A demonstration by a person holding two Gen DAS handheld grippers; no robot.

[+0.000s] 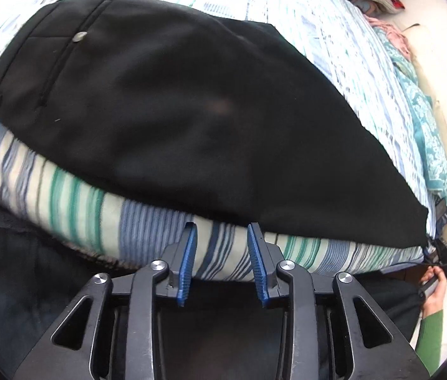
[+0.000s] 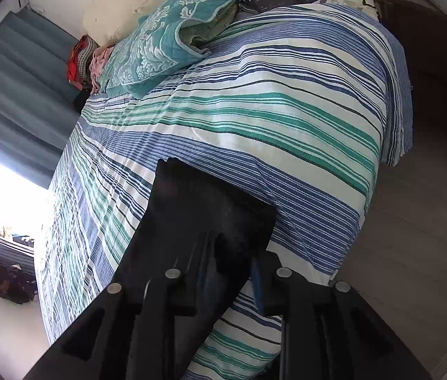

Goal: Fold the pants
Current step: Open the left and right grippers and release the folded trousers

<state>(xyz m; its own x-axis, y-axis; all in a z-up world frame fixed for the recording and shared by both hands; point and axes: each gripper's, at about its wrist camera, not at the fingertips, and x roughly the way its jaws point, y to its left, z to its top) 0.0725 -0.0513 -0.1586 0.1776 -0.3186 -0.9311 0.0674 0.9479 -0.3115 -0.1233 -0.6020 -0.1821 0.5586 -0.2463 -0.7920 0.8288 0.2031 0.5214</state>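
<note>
Blue pads of my left gripper (image 1: 222,259) stood apart and empty, just before the bed edge. Black pants (image 1: 176,120) lay on the striped bedspread (image 1: 74,196), long axis running left to right, waist at left. My right gripper (image 2: 223,272) was clamped on the hem end.

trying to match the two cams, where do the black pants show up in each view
Left wrist: black pants fill the centre, spread across the bed, waistband and pocket button at upper left, above the open left gripper.
Right wrist: a pants end lies at lower centre, clamped in the right gripper.
Shared landmark: the striped bedspread, with the teal quilt at its far edge.
</note>
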